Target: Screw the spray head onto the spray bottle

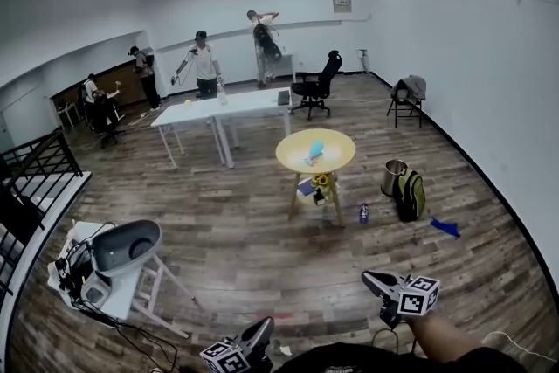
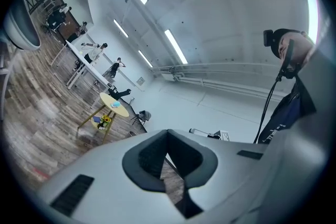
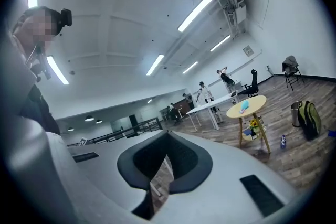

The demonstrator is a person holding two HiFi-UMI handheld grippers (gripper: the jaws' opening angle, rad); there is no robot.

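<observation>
So, head view: left gripper (image 1: 260, 329) at 6 o'clock and right gripper (image 1: 376, 281) at 5, both clamped shut on nothing. What looked like the spray bottle (image 1: 314, 153) lay on the round table (image 1: 290, 155), well apart. Left gripper view: table at 9. Right gripper view: at 3. Probably light, slick plastic, so grab the body.

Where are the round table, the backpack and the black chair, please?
round table (image 1: 339, 149): head view, bare part of its top.
backpack (image 1: 410, 195): head view, middle of its body.
black chair (image 1: 332, 65): head view, its backrest.
</observation>
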